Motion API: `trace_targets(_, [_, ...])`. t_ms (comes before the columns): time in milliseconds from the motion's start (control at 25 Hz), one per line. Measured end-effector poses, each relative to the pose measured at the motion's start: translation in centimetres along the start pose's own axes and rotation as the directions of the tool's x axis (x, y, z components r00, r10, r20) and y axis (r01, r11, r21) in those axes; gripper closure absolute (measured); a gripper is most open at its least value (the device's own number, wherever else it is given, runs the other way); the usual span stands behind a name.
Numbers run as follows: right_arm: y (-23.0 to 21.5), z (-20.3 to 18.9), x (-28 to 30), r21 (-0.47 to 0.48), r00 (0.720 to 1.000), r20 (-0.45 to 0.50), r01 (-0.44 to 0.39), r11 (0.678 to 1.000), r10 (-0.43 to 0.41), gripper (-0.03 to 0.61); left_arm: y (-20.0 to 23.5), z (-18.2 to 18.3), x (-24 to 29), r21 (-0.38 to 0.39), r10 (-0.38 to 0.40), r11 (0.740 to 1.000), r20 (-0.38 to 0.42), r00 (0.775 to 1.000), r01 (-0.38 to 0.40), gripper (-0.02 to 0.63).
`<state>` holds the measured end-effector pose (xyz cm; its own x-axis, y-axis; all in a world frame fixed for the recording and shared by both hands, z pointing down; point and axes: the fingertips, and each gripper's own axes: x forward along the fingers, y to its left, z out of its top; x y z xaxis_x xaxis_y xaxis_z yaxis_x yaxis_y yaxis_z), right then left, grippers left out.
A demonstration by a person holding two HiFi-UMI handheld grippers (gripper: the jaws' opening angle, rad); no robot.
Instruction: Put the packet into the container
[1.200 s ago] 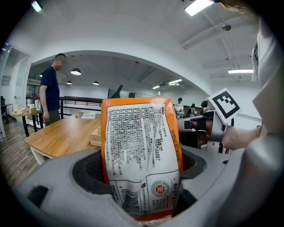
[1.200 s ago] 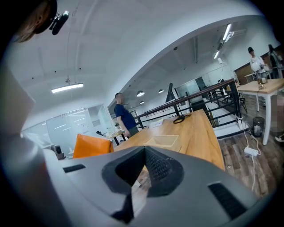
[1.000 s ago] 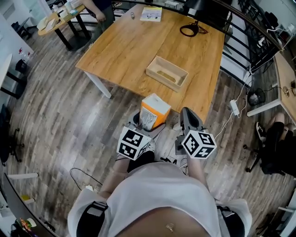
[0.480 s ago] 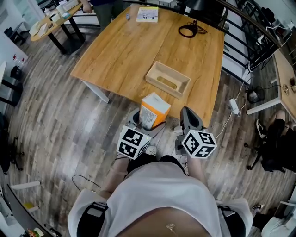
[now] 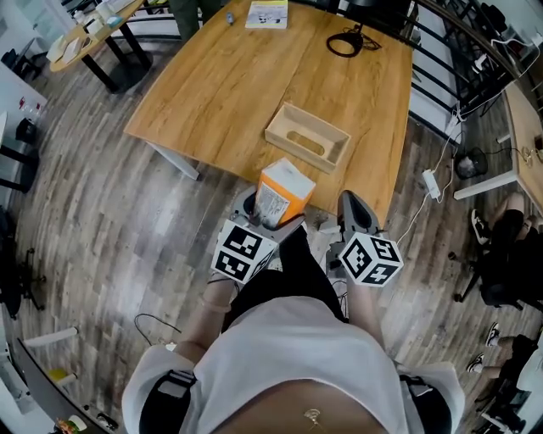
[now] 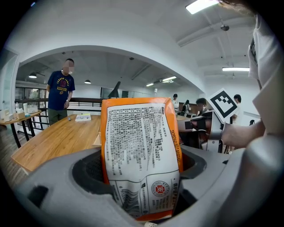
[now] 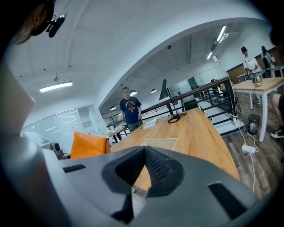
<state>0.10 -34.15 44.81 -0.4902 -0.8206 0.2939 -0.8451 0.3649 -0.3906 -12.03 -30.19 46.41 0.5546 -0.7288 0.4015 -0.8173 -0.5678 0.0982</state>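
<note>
The packet [image 5: 284, 193] is orange with a white printed panel. It stands upright between the jaws of my left gripper [image 5: 261, 214], just short of the wooden table's near edge [image 5: 237, 102]. In the left gripper view the packet [image 6: 141, 150] fills the middle, with my left gripper [image 6: 142, 186] shut on its lower part. The container [image 5: 307, 137], a shallow open wooden tray, sits on the table beyond the packet. My right gripper [image 5: 356, 212] hangs beside the packet, shut and holding nothing. In the right gripper view its jaws [image 7: 143, 170] point at the container [image 7: 160, 142], and the packet [image 7: 88, 144] shows at the left.
A coiled black cable [image 5: 344, 42] and a booklet [image 5: 267, 13] lie at the table's far end. A person [image 6: 61, 91] stands beyond it. A power strip [image 5: 432, 183] and cord lie on the floor at the right, near a black railing [image 5: 458, 76].
The person has stepped towards the table. Both grippers and the packet now sit closer to its near edge. The hold on the packet is unchanged.
</note>
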Motion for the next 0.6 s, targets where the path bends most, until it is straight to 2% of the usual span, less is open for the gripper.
trace_targets(320, [-0.8,0.9,1.6,-0.006,1.0,0.012,0.001,1.0,-0.001,0.568,2.1,0.7,1.8,-0.018,-0.038,0.999,-0.007,0.999,0.038,0.198])
trace_targets(600, [-2.4,2.9,4.2,-0.016,0.999,0.029,0.019,1.0,-0.019,0.568,5.6,2.9,4.6,0.063,-0.079,0.995,-0.036,0.996,0.081,0.198])
